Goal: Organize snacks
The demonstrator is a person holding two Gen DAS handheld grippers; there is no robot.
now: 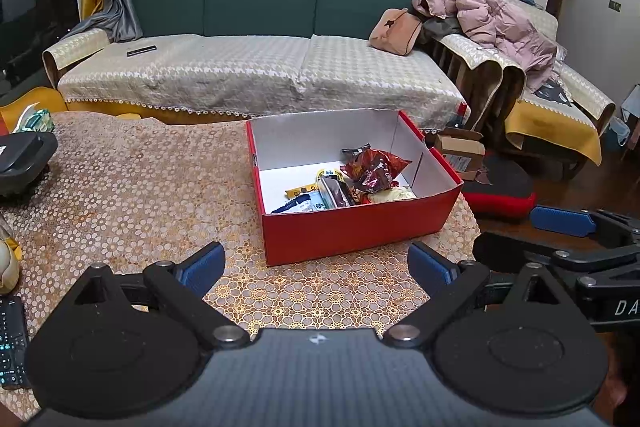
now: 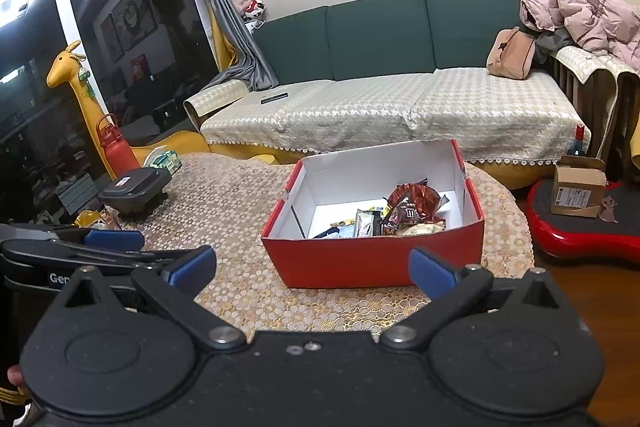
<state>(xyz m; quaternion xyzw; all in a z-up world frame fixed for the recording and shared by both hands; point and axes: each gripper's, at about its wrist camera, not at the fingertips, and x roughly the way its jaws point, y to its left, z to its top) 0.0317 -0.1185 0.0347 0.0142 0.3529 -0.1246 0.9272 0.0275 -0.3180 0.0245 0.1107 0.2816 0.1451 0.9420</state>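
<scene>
A red box (image 1: 360,227) with a white inside stands on the patterned table (image 1: 132,187). It holds several snack packets, among them a brown crinkled bag (image 1: 374,169). My left gripper (image 1: 316,263) is open and empty, just short of the box's near wall. In the right wrist view the same box (image 2: 376,259) and brown bag (image 2: 414,209) show ahead. My right gripper (image 2: 312,269) is open and empty in front of the box's near wall. The right gripper's blue finger (image 1: 560,221) shows at the right of the left view, the left gripper's finger (image 2: 114,239) at the left of the right view.
A black device (image 2: 134,187) and a green packet (image 2: 164,159) lie at the table's left side. A remote (image 1: 12,339) lies near the left edge. A sofa (image 1: 260,67) stands behind the table. A cardboard box (image 2: 576,187) sits on a red stool at right.
</scene>
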